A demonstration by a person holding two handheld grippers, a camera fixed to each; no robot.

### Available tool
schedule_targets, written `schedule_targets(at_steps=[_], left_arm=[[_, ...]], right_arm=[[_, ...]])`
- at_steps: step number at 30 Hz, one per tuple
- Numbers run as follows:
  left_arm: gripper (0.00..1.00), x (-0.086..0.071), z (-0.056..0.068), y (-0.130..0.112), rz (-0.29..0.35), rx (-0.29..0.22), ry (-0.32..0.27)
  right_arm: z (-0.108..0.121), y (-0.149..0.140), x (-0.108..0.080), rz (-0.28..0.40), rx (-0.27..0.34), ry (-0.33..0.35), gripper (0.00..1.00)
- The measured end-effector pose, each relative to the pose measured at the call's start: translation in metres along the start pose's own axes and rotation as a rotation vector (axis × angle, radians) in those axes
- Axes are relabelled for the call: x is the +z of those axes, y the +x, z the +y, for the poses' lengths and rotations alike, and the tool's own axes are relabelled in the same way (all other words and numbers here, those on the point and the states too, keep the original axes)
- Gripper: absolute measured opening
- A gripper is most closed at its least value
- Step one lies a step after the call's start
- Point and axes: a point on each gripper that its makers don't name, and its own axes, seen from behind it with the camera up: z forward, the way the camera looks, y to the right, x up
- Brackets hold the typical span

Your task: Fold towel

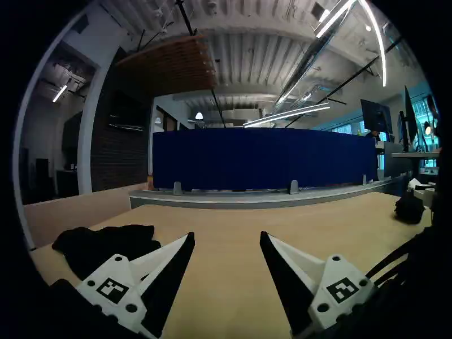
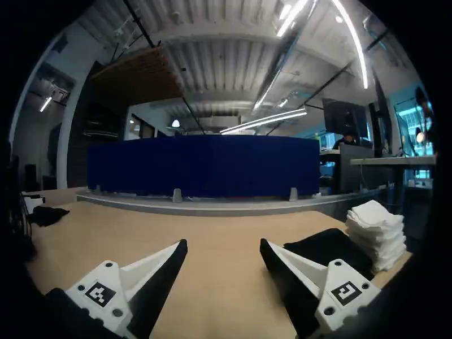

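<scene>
Jaws apart; black towel [image 1: 96, 243] crumpled, long axis unclear.

White, black-lined left gripper [image 1: 227, 234] and right gripper [image 2: 223, 242] bear square markers [image 1: 112, 289].

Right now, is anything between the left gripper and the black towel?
Nothing visible is. The black towel lies on the table just left of the open left gripper, close behind its left finger, with no other thing between them.
</scene>
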Motion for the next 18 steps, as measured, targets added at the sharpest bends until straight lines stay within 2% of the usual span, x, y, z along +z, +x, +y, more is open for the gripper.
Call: schedule_targets(at_steps=[18], left_arm=[[0.85,0.0,0.0,-0.0006,0.0,0.0,0.0]], right_arm=[[0.0041,-0.0025,0.0008,0.001,0.003,-0.015,1.0]])
